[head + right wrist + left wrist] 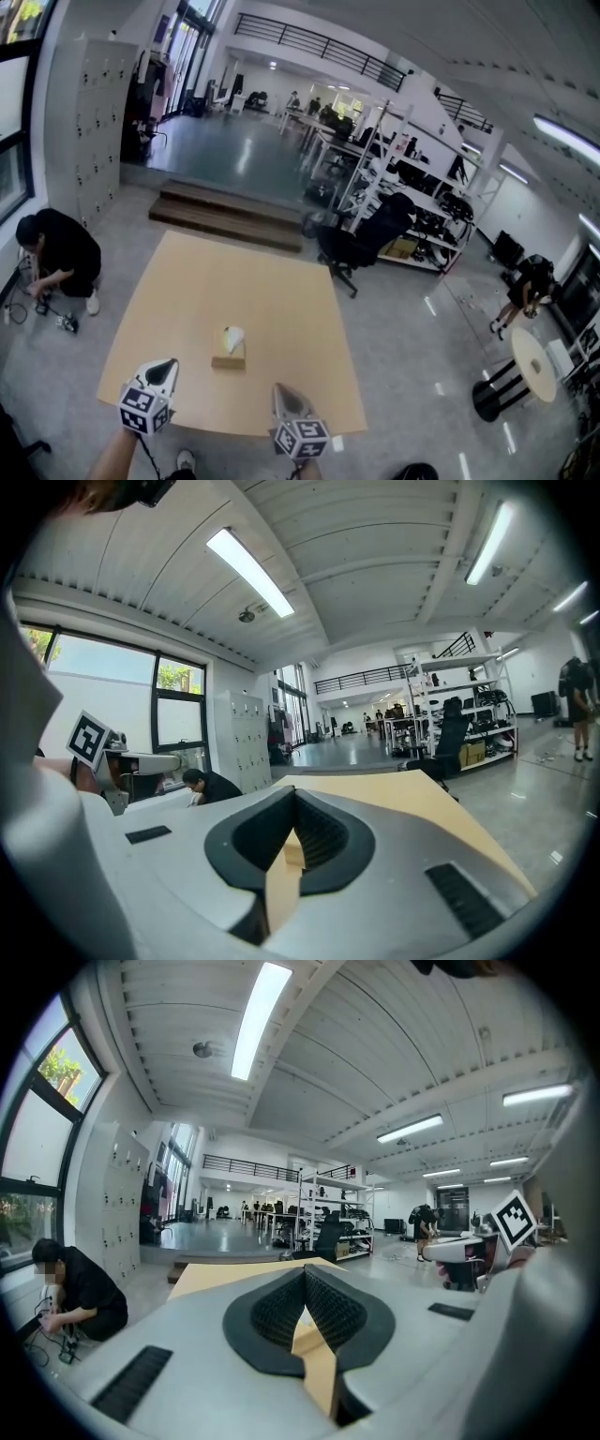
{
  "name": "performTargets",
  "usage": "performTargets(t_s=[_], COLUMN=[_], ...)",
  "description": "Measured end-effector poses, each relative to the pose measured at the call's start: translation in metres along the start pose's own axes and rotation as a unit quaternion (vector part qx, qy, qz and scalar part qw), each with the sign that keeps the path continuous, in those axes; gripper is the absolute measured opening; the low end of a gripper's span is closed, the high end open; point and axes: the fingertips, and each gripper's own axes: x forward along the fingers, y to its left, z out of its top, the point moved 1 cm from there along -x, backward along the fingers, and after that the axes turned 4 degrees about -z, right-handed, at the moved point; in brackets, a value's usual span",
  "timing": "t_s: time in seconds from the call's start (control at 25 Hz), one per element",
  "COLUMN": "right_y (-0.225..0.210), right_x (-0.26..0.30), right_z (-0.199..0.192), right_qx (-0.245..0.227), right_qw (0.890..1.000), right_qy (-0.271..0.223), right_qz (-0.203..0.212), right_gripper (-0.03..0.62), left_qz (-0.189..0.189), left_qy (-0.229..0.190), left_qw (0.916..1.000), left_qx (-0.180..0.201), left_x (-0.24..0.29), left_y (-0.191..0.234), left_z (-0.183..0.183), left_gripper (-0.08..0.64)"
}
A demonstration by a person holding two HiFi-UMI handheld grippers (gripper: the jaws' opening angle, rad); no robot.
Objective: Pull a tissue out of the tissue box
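Note:
A flat tan tissue box (228, 356) lies on the light wooden table (281, 300), with a white tissue (232, 337) standing out of its top. My left gripper (167, 363) hovers over the table's near edge, left of the box and short of it. My right gripper (281, 388) hovers at the near edge too, right of the box. In the left gripper view, the left gripper (305, 1283) has its jaw tips together with nothing between them. The right gripper (293, 803) is shut and empty as well, and a pale box-like shape (292, 852) shows through the slit below its tips.
A person (58, 251) crouches on the floor left of the table. A black office chair (361, 242) stands past the table's far right corner, and dark steps (225, 214) lie behind it. A round white table (531, 362) and another person (525, 291) are at the right.

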Motion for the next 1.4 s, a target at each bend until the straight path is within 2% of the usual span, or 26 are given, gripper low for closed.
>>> performTargets(t_s=[0.48, 0.8, 1.4], right_y=[-0.012, -0.013, -0.035], right_x=[0.082, 0.126, 0.174], right_z=[0.025, 0.032, 0.035], right_qx=[0.007, 0.002, 0.002], right_qw=[1.000, 1.000, 0.999], right_qy=[0.000, 0.010, 0.024], right_qz=[-0.006, -0.017, -0.023], right_gripper=[0.000, 0.000, 0.000], left_qz=[-0.013, -0.021, -0.029], left_qy=[0.005, 0.013, 0.022], left_qw=[0.9999, 0.9997, 0.9993], left_qx=[0.006, 0.008, -0.008], left_x=[0.072, 0.105, 0.156], left_y=[0.049, 0.085, 0.107], left_z=[0.022, 0.020, 0.017], left_gripper=[0.008, 0.008, 0.008])
